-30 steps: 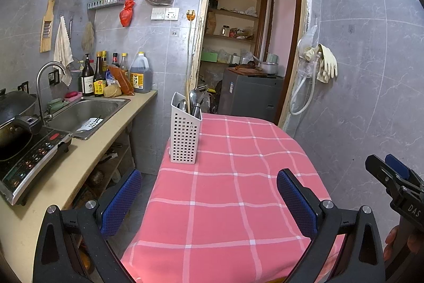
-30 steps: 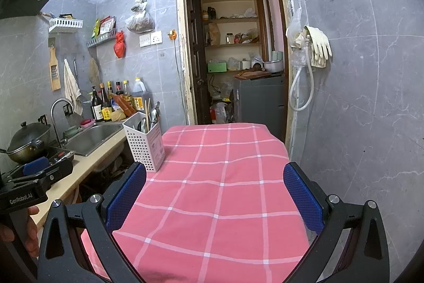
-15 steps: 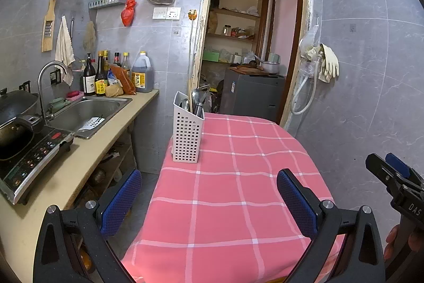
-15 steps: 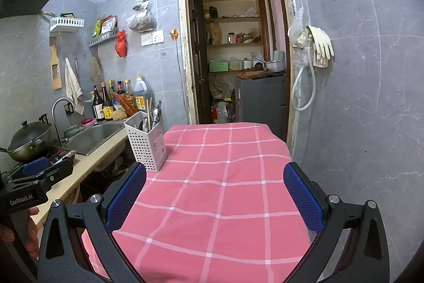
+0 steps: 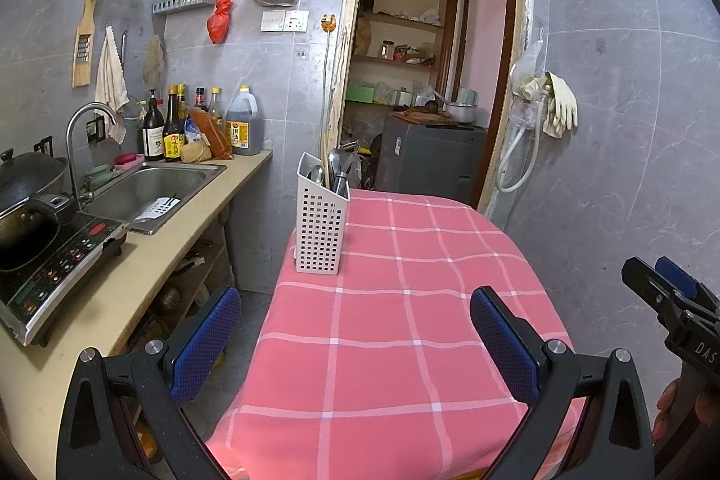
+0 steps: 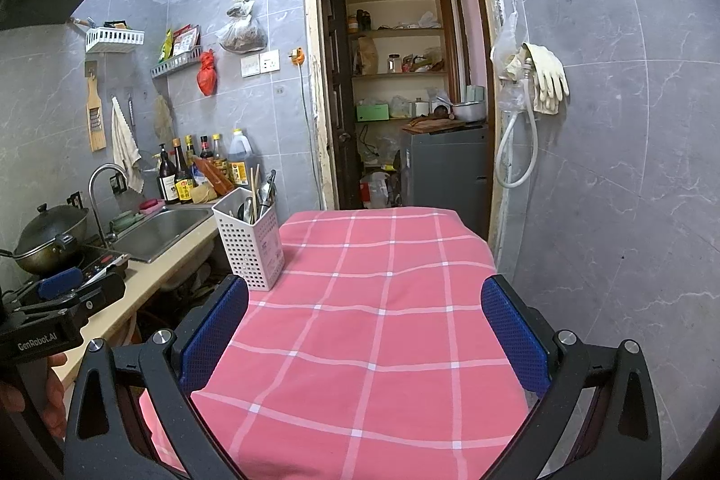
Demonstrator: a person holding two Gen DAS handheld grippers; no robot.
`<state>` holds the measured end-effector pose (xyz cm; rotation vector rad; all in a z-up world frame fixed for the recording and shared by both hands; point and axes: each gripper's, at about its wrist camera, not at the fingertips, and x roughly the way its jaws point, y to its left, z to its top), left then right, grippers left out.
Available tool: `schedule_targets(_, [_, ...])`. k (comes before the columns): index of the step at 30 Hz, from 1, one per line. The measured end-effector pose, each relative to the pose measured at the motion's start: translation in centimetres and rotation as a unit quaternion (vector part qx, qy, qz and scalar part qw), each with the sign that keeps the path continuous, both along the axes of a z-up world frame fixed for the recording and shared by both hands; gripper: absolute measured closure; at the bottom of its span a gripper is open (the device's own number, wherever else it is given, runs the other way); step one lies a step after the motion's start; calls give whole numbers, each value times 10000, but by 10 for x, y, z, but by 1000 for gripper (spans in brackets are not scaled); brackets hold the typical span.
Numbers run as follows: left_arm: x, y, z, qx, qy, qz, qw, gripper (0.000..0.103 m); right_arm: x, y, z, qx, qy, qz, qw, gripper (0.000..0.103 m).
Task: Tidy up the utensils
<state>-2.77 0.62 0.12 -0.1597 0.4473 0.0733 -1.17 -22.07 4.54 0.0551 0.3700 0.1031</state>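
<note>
A white perforated utensil holder [image 5: 320,230] [image 6: 252,239] stands upright at the left edge of the table, under a pink checked cloth [image 5: 396,300] [image 6: 373,300]. Metal spoons [image 5: 335,165] and a peeler stick out of it; chopsticks [image 6: 255,187] show in the right wrist view. My left gripper [image 5: 355,338] hovers open over the near end of the table, with nothing between its blue pads. My right gripper [image 6: 364,331] is open too and holds nothing, well short of the holder. Each gripper appears at the edge of the other's view, held by a hand.
A beige counter [image 5: 148,268] runs along the left with a steel sink [image 5: 148,192], an induction hob [image 5: 54,268] with a black wok, and bottles [image 5: 198,124] at the back. A doorway [image 6: 400,97] opens behind the table. A grey tiled wall [image 6: 607,165] stands close on the right.
Both views have shifted only slightly; the holder sits a little further right in the left wrist view. Both grippers stay open and hold nothing.
</note>
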Motion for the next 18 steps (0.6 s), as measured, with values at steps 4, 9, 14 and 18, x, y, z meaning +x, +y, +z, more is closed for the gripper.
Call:
schedule_targets(4, [1,-1,1,-1,1,-4,10000,0,0,-1,0,-1,1,2,10000,1])
schedule_targets(9, [1,0,1,7,3,-6,10000,0,1,-1,1,-5,4,-3,10000,1])
schedule_targets(14, [2,0,1,8,7,-5,10000,0,1,0,0,-10,5,0,10000,1])
schedule_targets(18, [2,1,1,4,10,-10,10000,0,1,-1,1,-8,1,2,10000,1])
